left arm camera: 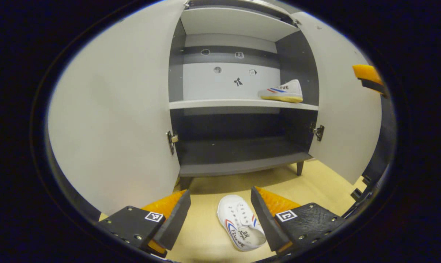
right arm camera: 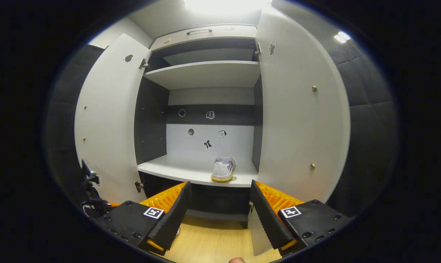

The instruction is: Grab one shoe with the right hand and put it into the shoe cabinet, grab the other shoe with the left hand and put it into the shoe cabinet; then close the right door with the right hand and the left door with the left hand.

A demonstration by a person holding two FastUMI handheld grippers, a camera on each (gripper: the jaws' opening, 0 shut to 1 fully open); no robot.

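- shoe cabinet [left arm camera: 242, 106]: one shoe [left arm camera: 281, 91] sits on its middle shelf, doors open.
- second shoe [left arm camera: 241, 226] lies on the floor before the cabinet, between your left gripper [left arm camera: 220, 215] fingers, spread wide.
- your right gripper [right arm camera: 218, 213] is released too, holding nothing.

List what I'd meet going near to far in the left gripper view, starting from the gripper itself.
left gripper → white shoe on the floor → cabinet bottom shelf → white shoe on the middle shelf → cabinet back panel.
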